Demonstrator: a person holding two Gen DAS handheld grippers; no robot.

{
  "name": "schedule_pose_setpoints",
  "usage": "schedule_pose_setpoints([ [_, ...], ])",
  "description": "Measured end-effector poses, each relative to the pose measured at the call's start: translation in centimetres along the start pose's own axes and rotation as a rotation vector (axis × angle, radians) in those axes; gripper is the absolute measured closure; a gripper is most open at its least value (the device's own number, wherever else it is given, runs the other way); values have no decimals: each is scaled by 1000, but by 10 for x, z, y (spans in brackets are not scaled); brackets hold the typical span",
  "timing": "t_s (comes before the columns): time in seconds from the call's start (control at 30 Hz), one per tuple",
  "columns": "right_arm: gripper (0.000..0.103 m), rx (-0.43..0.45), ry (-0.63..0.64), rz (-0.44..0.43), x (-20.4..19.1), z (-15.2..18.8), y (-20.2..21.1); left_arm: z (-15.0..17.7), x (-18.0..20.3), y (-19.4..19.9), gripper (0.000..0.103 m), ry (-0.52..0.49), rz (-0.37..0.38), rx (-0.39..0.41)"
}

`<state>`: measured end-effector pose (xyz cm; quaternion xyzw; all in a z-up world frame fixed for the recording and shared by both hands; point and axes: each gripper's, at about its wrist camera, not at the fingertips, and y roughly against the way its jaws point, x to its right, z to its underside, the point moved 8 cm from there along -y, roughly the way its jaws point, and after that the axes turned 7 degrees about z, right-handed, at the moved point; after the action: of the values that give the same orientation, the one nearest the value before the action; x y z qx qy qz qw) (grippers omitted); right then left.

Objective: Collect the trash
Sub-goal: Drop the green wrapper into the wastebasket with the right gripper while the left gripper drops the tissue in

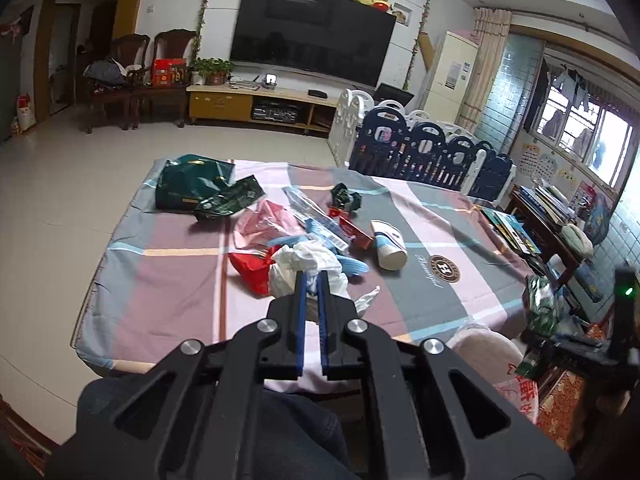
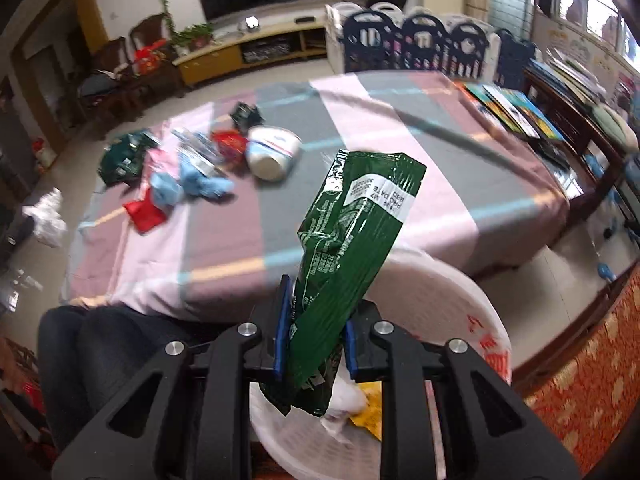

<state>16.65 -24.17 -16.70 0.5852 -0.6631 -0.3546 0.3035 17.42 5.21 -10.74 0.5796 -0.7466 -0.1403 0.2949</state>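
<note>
My right claw [image 2: 312,308] tight on a green wrapper [image 2: 352,240] above the bin [image 2: 480,320], my left claw [image 1: 313,280] tight on white paper [image 1: 304,260] near the table's [image 1: 160,300] front edge.

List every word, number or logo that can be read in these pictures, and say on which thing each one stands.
"PRO DATE", upside down: white sticker on the green wrapper in the right tongs.
"H" in a round emblem: tablecloth; the script beside it is too blurred.
Wrapper's small print, paper cup, wall charts: unreadable.

"PRO DATE" and "BBD", upside down on the green wrapper's [image 2: 352,248] white label; monogram "H" on the tablecloth's round emblem [image 1: 444,268].
</note>
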Motion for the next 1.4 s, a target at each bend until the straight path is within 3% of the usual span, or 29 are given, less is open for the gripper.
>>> schedule_pose_setpoints([
  [0.17,80,-171,-26,53,22,51,-47,4,18,-5,97,-8,54,-21],
  [0.2,78,-239,-42,61,26,65,-61,6,22,-8,97,-6,75,-30],
  [0.27,64,-372,-70,71,31,90,-80,10,31,-13,97,3,117,-56],
  [0.33,52,-425,-130,49,36,101,-86,15,40,-18,97,-5,128,-78],
  [0.37,49,-412,-147,38,37,99,-83,17,44,-20,97,-17,128,-85],
  [0.43,33,-332,-172,44,46,86,-70,22,58,-25,97,-45,138,-102],
  [0.57,31,-177,-206,75,68,58,-37,29,91,-32,97,-98,172,-131],
  [0.8,29,5,-354,25,116,33,10,43,164,-43,97,-224,266,-173],
  [0.97,28,40,-431,17,142,35,22,67,214,-58,97,-291,361,-237],
  [1.23,28,21,-488,9,158,43,18,102,251,-71,96,-377,460,-328],
  [1.3,28,23,-484,8,156,42,17,107,256,-72,90,-388,480,-342],
  [1.37,28,27,-481,8,154,42,18,108,255,-71,70,-394,483,-343],
  [1.4,28,29,-479,7,153,41,18,107,254,-71,53,-394,479,-338],
])
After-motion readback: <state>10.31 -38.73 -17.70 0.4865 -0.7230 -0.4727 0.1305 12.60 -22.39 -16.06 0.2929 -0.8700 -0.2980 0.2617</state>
